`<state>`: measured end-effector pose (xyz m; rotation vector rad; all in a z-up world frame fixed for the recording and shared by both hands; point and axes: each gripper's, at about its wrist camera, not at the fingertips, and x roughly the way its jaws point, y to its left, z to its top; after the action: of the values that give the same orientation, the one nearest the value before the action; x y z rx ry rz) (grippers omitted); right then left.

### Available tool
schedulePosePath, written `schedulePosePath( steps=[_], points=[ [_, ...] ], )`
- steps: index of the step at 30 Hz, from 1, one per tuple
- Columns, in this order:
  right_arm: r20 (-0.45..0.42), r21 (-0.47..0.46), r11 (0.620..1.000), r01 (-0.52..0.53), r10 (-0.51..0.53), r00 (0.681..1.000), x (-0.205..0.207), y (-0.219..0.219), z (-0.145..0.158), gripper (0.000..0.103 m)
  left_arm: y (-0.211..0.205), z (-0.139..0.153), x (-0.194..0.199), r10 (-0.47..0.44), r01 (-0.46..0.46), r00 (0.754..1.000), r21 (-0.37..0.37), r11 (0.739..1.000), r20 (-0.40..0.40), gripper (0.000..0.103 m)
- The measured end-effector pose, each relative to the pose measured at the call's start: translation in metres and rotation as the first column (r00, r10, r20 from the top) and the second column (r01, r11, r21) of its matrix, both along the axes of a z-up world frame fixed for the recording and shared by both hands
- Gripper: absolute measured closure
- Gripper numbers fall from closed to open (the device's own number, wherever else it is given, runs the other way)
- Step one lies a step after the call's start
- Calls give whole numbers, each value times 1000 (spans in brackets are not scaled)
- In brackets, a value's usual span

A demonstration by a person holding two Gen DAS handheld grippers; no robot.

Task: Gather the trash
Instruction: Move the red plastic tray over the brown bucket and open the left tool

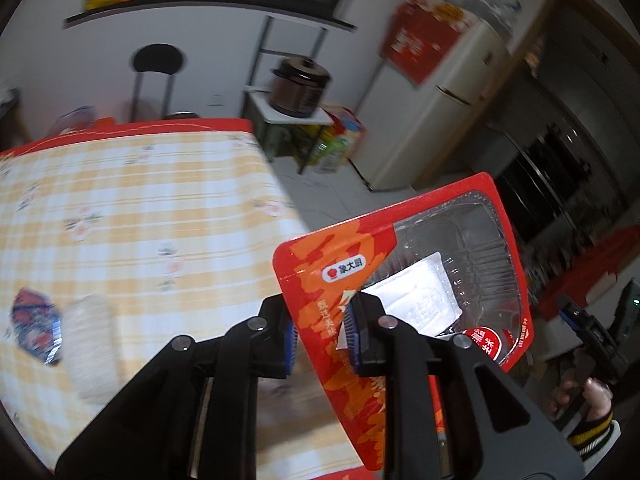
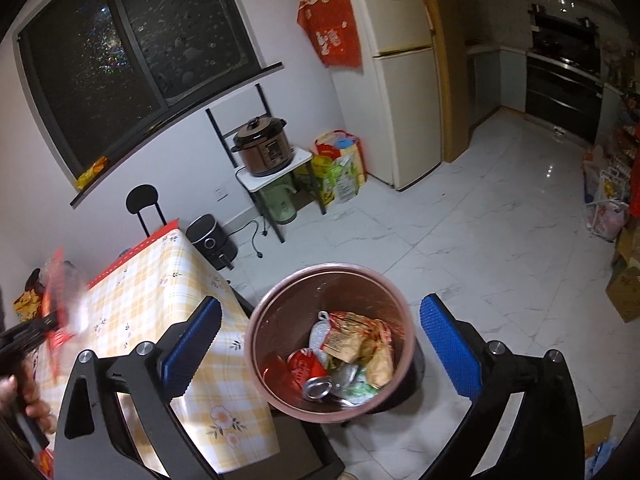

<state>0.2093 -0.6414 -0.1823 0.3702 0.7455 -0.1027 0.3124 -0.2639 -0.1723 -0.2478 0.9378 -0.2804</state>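
Note:
My left gripper (image 1: 320, 334) is shut on a red and orange food package (image 1: 404, 264) with a clear window, held in the air past the table's right edge. The same package shows blurred at the left of the right wrist view (image 2: 64, 300). My right gripper (image 2: 320, 348) is open and empty, hovering over a pink trash bin (image 2: 256, 344) that holds cans, wrappers and bags. A blue and red wrapper (image 1: 34, 322) and a pale crumpled piece (image 1: 90, 354) lie on the table (image 1: 140, 200).
The table has a yellow plaid cloth with a red border. Beyond it stand a black stool (image 2: 142, 204), a rack with a brown pressure cooker (image 2: 262, 146), an air fryer (image 2: 210, 240), bags (image 2: 340, 172) and a white fridge (image 2: 400, 80). Boxes (image 2: 624, 280) line the right wall.

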Motion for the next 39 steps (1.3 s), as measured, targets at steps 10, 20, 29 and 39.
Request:
schedulePosePath(
  steps=[10, 20, 29, 39],
  points=[
    [-19, -6, 997, 73, -73, 997, -37, -42, -3, 5, -143, -32, 48, -135, 136, 991, 39, 990, -26, 79],
    [-38, 5, 989, 147, -147, 988, -63, -74, -16, 5, -212, -46, 52, -270, 270, 963, 7, 963, 25, 22],
    [3, 24, 993, 119, -119, 993, -63, -55, -6, 5, -155, 6, 31, -249, 261, 950, -44, 964, 187, 7],
    [63, 28, 1000, -4, 3, 998, -25, 25, 22, 5, 19, 68, -19, -75, 72, 941, 20, 997, 329, 6]
  ],
)
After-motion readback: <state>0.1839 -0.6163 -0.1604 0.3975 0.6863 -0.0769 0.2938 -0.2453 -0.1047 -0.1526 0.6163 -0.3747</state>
